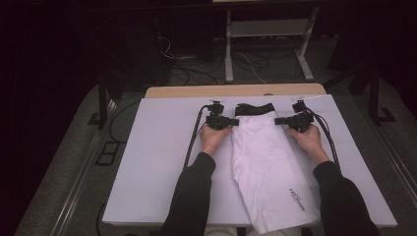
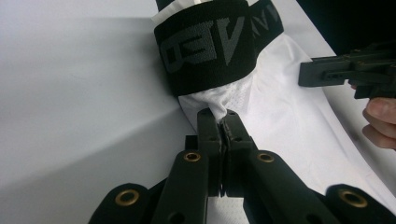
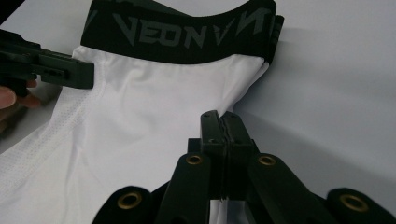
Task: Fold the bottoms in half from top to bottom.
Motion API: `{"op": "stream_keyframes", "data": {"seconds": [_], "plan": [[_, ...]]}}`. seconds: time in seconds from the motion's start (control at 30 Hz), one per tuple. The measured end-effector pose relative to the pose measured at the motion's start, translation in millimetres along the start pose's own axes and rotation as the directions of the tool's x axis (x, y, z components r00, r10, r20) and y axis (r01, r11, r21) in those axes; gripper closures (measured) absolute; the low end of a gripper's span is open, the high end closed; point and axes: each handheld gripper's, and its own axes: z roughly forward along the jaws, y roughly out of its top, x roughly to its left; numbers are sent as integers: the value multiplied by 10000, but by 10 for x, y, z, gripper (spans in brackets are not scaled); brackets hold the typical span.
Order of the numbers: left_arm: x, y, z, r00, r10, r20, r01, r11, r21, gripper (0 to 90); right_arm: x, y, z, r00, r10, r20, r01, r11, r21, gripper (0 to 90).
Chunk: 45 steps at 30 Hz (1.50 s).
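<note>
Both tongs were clamped on the white garment (image 1: 268, 162) lying on the tabletop (image 1: 157, 162): left tongs (image 1: 235, 121) and right tongs (image 1: 278, 120) pinched opposite edges below its far black waistband (image 1: 254, 108), apparently readying a lift or fold.

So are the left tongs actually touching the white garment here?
Touching. The left gripper view shows the left tongs closed, pinching the white garment's edge just below its black waistband.
</note>
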Motion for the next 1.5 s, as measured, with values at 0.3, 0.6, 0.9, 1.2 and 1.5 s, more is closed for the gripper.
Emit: {"op": "stream_keyframes", "data": {"seconds": [0.3, 0.6, 0.9, 1.2, 1.5], "plan": [[-76, 4, -65, 9996, 80, 261, -71, 9994, -345, 876, 18, -46, -37, 9998, -194, -18, 194, 9998, -36, 879], [-121, -5, -124, 9991, 126, 404, -113, 9994, -331, 875, 65, -37, -185, 9995, -299, -105, 296, 9990, -329, 879], [-218, 27, -195, 9981, 340, 511, -324, 9990, -323, 874, 89, -63, -241, 9996, -226, -143, 220, 9989, -408, 878], [-351, 21, -312, 9966, 571, 587, -546, 9976, -427, 874, 166, -90, -367, 9995, -262, -170, 251, 9976, -645, 879], [-455, -18, -354, 9960, 647, 610, -623, 9972, -402, 875, 207, -134, -416, 9994, -325, -142, 315, 9974, -648, 879]]}}
